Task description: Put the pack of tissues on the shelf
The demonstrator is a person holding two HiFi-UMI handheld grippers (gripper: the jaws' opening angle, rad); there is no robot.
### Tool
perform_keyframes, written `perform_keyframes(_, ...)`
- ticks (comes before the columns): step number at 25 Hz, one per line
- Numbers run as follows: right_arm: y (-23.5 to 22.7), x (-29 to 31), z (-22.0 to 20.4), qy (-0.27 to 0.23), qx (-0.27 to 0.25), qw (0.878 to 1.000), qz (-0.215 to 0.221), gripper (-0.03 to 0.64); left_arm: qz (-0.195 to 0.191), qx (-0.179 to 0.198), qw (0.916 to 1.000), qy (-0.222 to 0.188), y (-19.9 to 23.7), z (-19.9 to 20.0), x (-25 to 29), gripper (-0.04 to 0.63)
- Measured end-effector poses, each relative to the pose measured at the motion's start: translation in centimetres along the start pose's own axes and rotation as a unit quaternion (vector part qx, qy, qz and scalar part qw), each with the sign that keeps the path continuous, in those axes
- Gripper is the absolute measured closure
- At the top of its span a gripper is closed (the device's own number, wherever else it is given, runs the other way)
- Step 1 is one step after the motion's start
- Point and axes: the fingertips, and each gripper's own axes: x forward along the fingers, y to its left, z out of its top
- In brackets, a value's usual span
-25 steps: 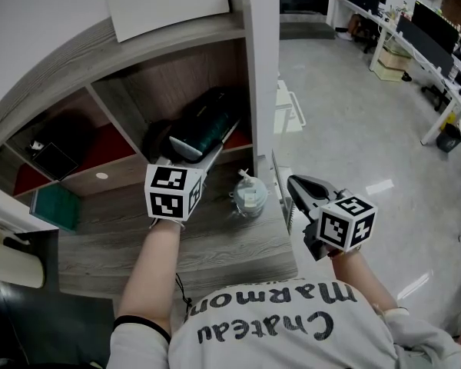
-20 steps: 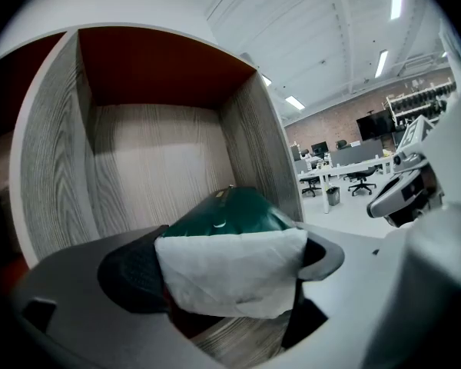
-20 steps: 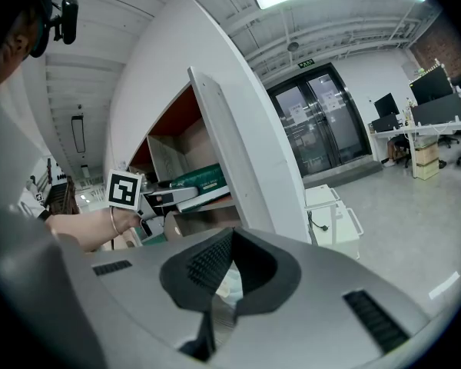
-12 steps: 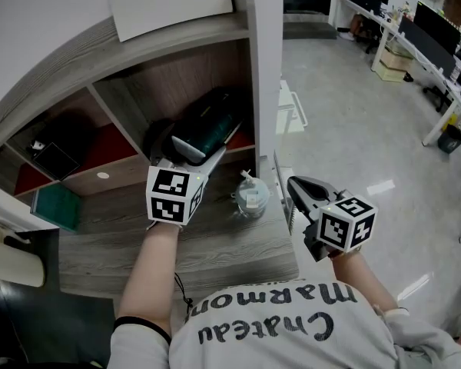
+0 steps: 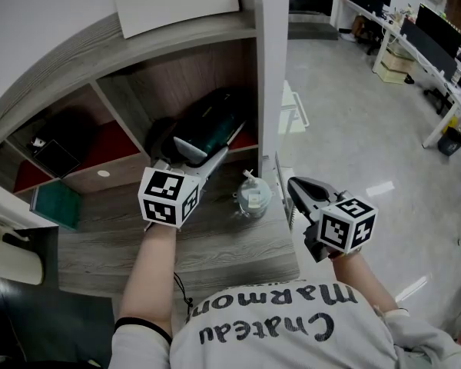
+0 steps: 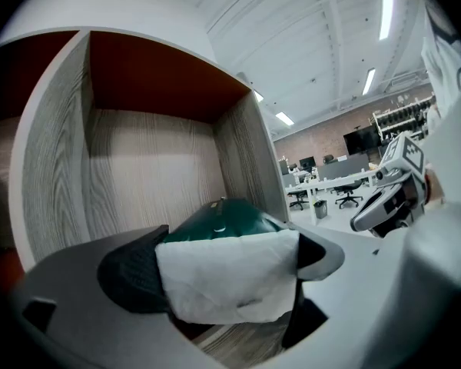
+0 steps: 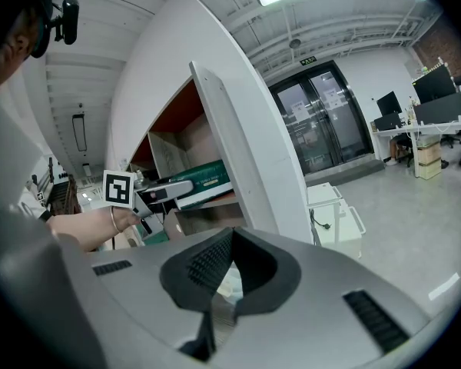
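Observation:
The pack of tissues (image 5: 209,123) is dark green with a white end and lies tilted in the mouth of the right shelf compartment (image 5: 186,79). My left gripper (image 5: 201,154) is shut on the white end. In the left gripper view the pack (image 6: 229,274) fills the gap between the jaws, with the compartment's wooden back wall (image 6: 146,167) behind it. My right gripper (image 5: 295,184) hangs to the right of the shelf's white side panel (image 5: 270,75), shut with nothing in it. The right gripper view shows its jaws (image 7: 229,266) together and the pack (image 7: 203,180) far off.
A clear lidded jar (image 5: 250,195) stands on the wooden ledge (image 5: 215,241) just right of my left arm. A green box (image 5: 55,206) lies at the ledge's left. A dark item (image 5: 52,157) fills the left compartment. A white cart (image 5: 293,114) stands behind the panel.
My left gripper's marker cube has shifted slightly left and down, and the pack stays gripped at the compartment's mouth. The right gripper has not moved.

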Motion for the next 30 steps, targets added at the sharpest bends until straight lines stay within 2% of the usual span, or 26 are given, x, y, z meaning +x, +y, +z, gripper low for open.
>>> perform_keyframes(3,0.0,0.0,-0.2,0.004,-0.002,1.0,-0.003,0.606,-0.016,-0.025,0.9992,-0.028,0.0,0.5,-0.5,0.153)
perform_keyframes(7,0.0,0.1,-0.6,0.009,-0.005,1.0,-0.007,0.606,-0.015,-0.027,0.9982,-0.051,0.6,1.1,-1.1,0.153)
perform_keyframes(23,0.4,1.1,-1.0,0.026,-0.006,1.0,-0.008,0.606,-0.02,-0.03,0.9972,-0.065,0.8,1.8,-1.4,0.155)
perform_keyframes(30,0.4,1.5,-1.1,0.028,-0.006,1.0,-0.006,0.606,-0.018,-0.029,0.9955,-0.088,0.9,3.0,-2.2,0.155)
